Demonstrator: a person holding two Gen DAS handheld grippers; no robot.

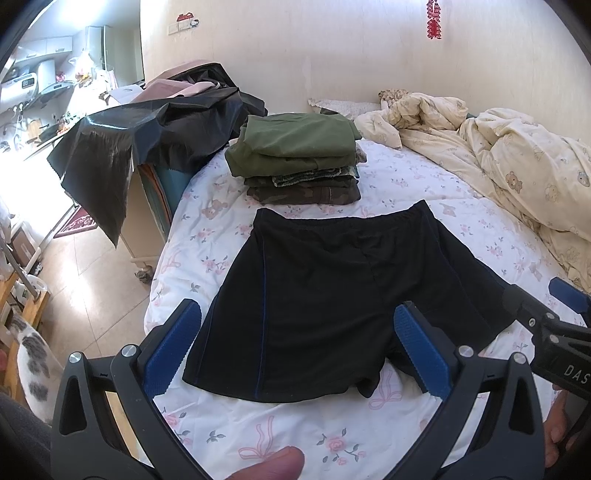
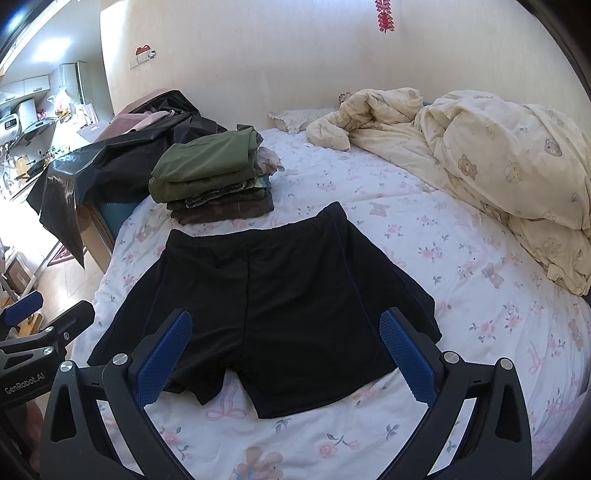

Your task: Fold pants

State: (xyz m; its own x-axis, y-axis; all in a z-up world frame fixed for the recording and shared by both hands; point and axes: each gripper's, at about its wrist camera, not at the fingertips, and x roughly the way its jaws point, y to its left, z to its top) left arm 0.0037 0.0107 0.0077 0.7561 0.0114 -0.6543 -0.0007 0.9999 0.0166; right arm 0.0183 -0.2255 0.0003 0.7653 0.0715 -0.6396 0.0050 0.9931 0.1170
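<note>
Left tongs wide apart – blue ribbed pads empty, hovering over the left leg hem of the black shorts with blue side piping. Right tongs also wide, nothing gripped, above the right leg hem; seen from the left wrist view they come in from the lower right edge. No visible contact between either tool and the fabric.

Shorts lie flat and unfolded on the white floral bedsheet, waistband away from the cameras, both legs toward them, near the foot edge of the bed.

Just beyond the waistband – a stack of folded garments, olive green on top, camouflage below. Crumpled cream duvet with a bear print piled on the right side against the wall. Left of the bed, a glossy black sheet drapes over a low cabinet. Red hanging ornament on the wall. Grey-and-white cat on the floor at the far left.
</note>
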